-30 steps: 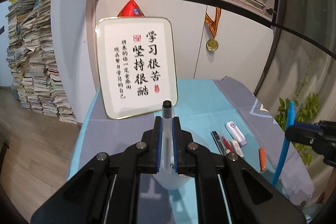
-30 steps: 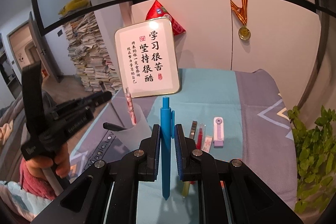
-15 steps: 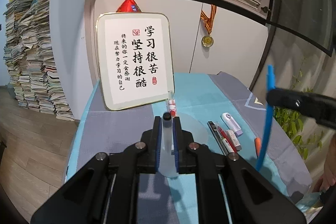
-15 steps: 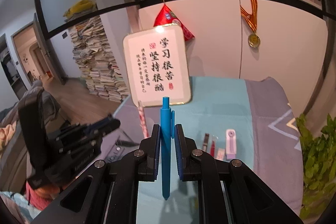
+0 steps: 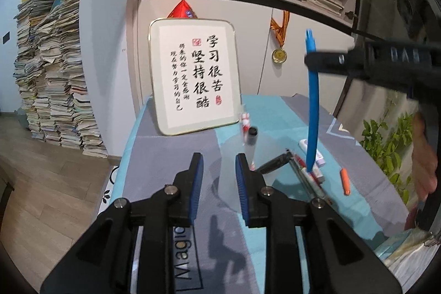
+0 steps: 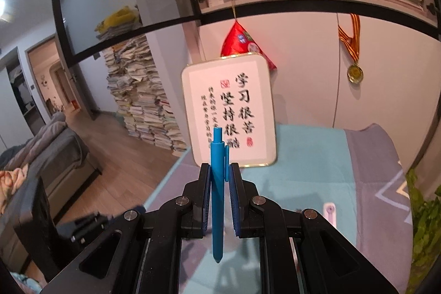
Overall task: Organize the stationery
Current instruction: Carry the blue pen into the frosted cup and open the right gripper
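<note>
Our left hand-held gripper (image 5: 219, 172) is opening its jaws, with nothing between the pads; just past them stands a frosted cup (image 5: 248, 170) on the table (image 5: 275, 112), holding a black-capped pen (image 5: 252, 141). Our right hand-held gripper (image 6: 219, 192) is clamped on an upright blue pen (image 6: 216, 192), raised above the table. More pens (image 5: 306, 172) and an orange marker (image 5: 345, 181) lie right of the cup, before a framed calligraphy board (image 5: 193, 73).

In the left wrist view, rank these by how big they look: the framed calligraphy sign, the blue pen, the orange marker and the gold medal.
1. framed calligraphy sign
2. blue pen, though it hangs nearer the camera, which inflates it
3. orange marker and gold medal: too alike to rank
</note>
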